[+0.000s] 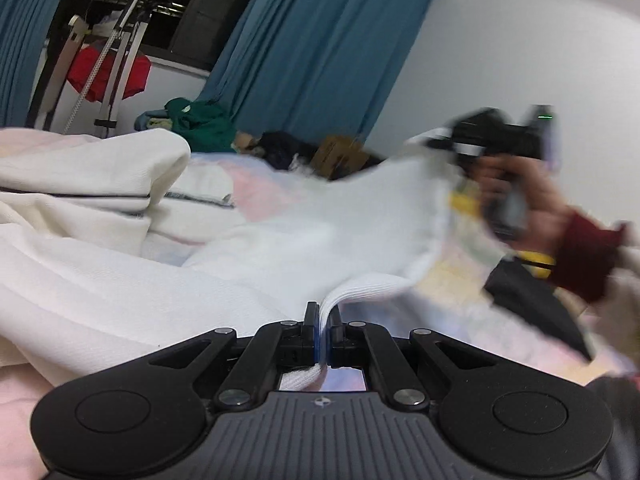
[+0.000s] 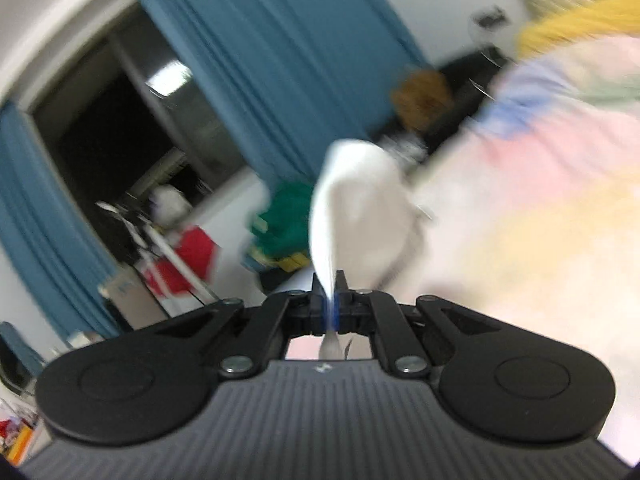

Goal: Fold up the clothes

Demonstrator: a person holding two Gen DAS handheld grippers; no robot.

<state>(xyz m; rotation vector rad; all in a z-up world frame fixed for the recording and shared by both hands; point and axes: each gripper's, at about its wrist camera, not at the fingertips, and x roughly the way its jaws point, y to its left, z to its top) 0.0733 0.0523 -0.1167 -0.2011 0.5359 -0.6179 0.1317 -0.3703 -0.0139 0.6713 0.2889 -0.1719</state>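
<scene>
- Left gripper, at 6 o'clock in its own view, has its jaws pinched fully together on the ribbed hem of a white garment; cloth pokes out behind the jaws.
- Right gripper, seen from its own camera, is likewise closed tight on a thin edge of the same white cloth, which balloons up toward 12 o'clock.
- From the left view, the right gripper sits at 3 o'clock, blurred, gripped by a hand in a dark red cuff.
- The garment hangs stretched between the two tools above a pastel bedspread; a cream garment lies heaped at 9 o'clock.
- Judgement: this looks like the spread-and-lay step. Doing it well means keeping both pinches level and the span taut, so the cloth lands flat without creases.
- Blur suggests fast motion; slowing before lowering would help the edges line up.
- Lay it clear of the cream heap, so the fold stays clean.
</scene>
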